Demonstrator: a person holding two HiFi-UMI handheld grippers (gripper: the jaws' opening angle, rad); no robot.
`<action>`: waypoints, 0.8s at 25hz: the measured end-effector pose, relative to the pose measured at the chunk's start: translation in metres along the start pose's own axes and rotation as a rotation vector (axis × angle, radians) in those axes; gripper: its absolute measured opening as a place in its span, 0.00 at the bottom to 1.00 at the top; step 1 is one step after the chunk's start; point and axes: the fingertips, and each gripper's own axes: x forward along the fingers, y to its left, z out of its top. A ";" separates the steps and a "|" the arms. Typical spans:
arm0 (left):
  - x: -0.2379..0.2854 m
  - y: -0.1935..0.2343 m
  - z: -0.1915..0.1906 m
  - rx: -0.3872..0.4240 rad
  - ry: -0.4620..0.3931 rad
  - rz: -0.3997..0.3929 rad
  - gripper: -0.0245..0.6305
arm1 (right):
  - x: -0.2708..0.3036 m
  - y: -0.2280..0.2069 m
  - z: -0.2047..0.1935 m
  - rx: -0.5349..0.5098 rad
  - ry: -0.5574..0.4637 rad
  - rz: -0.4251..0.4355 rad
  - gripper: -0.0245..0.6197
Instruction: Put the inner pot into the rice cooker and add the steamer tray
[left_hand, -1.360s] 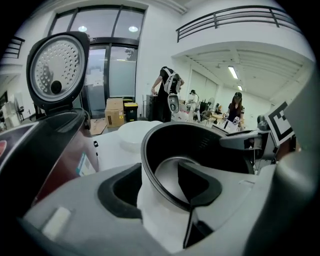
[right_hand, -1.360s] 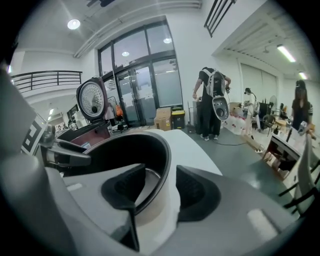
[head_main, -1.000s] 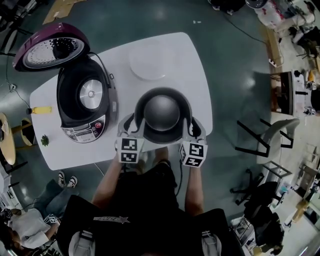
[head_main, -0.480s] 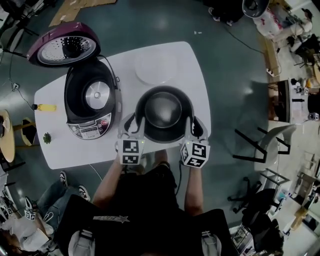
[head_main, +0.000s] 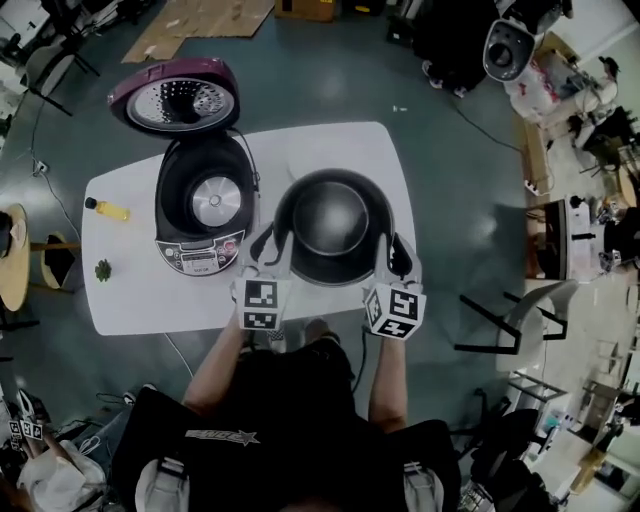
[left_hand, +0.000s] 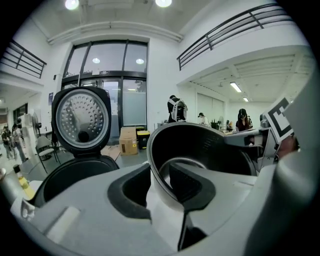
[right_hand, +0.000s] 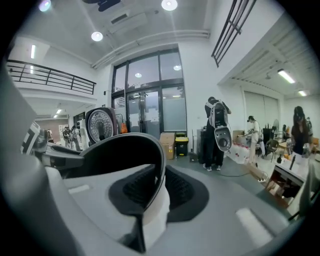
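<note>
Step in hand: carrying the inner pot to the rice cooker. No insertion yet.

Grip: your left gripper pinches the pot's left wall, one pad inside the rim and one outside. Your right gripper does the same on the right wall. Both sets of jaws have just been closing on that thin wall and now stand only partly apart, with the pot between them. The left gripper view shows the rim running between the pads; the right gripper view shows the same.

Position: the pot sits upright over the right half of the worktop and looks to be held clear of it, just beside the cooker. The cooker stands on the left half, toward the far edge. Its lid is swung back past that edge and the cavity is open and bare.

Steamer tray: not visible in any view, possibly hidden under the pot.

Also noted: a yellow bottle and a small green item near the left edge, well apart from the path.

Next move, as a judgement: shift both hands left together, keep the rim level, centre the pot over the cavity, then lower it straight. Uneven hands would tilt it against the cooker's wall.
</note>
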 end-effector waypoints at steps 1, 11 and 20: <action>-0.003 0.003 0.007 -0.004 -0.015 0.008 0.23 | 0.000 0.003 0.008 -0.005 -0.011 0.006 0.14; -0.027 0.045 0.047 -0.012 -0.108 0.099 0.22 | 0.010 0.039 0.065 -0.050 -0.114 0.077 0.14; -0.052 0.084 0.064 -0.022 -0.154 0.197 0.22 | 0.022 0.080 0.097 -0.069 -0.177 0.170 0.14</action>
